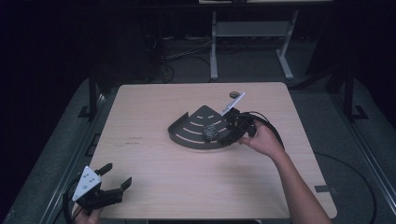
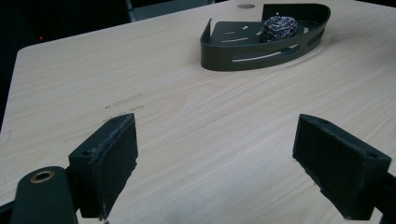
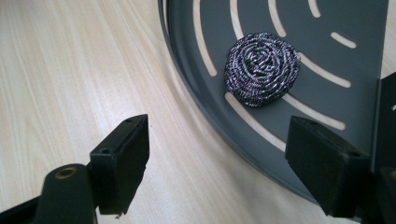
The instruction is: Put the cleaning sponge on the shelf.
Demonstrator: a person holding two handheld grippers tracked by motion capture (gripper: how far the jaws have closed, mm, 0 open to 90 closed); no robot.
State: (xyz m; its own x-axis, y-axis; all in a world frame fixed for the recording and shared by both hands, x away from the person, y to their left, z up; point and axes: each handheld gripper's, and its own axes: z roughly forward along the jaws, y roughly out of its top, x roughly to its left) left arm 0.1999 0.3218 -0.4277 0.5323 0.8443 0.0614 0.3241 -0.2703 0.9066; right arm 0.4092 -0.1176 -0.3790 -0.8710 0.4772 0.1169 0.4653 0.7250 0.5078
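1. At the table's [image 1: 154, 182] near left corner, the left gripper [image 1: 116, 179] rests low over bare wood, jaws spread wide with nothing between them; its own view shows both pads [image 2: 109, 161] clear of everything.

2. Toward the middle, a dark slotted tray [image 1: 187, 133], fan-shaped with a low curved wall, lies flat on the wood, well apart from the left gripper.

3. Inside the tray, near its curved wall, sits the scourer [image 1: 210, 131], a round coil of metal wire, resting on the slotted floor [image 3: 261, 70] and touching no gripper.

4. At the tray's right edge, the right gripper [image 1: 231, 130] hangs just beside the scourer, jaws parted and holding nothing; in its own view one jaw is over the wood, the other over the tray, the scourer lying ahead of them.

5. The scourer looks light, springy and easily squashed, its wire rough enough to resist slipping; a grip across its round sides, pads on opposite edges and squeezing gently, should serve best.

6. The tray's wall stands close by, so a low approach risks nudging the rim.
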